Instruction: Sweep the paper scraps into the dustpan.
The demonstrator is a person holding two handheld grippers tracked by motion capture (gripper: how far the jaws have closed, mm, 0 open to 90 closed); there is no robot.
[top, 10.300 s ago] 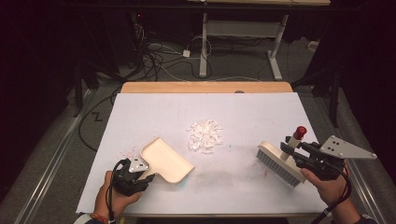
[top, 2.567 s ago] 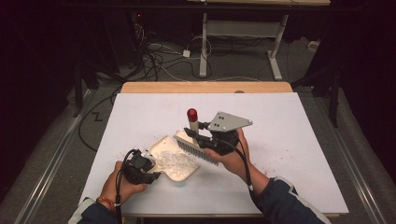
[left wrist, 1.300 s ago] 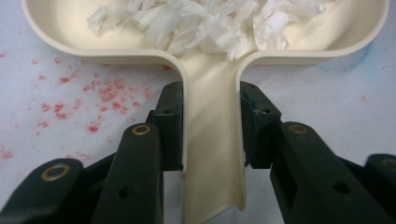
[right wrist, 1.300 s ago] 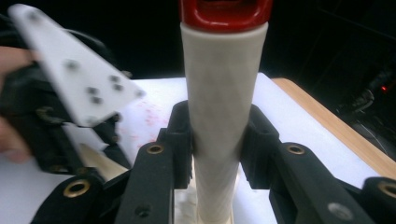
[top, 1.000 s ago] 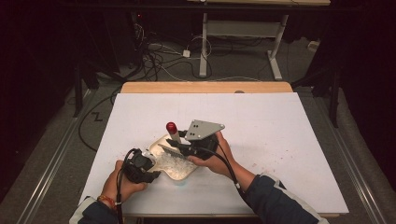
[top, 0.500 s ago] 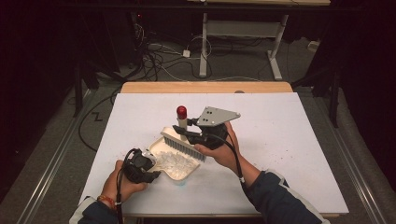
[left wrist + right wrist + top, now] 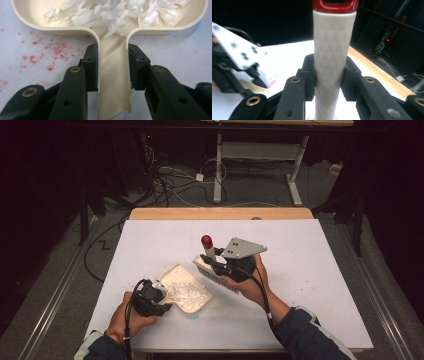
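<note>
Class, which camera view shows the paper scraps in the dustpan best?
The left gripper view: the scraps lie close up, heaped in the dustpan above its clamped handle. The high view shows them small, as a white patch. The right gripper view shows the brush handle instead.

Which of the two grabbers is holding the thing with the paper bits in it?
The left gripper. Its jaws clamp the handle of the cream dustpan full of white paper scraps. The right gripper grips the brush by its handle.
</note>
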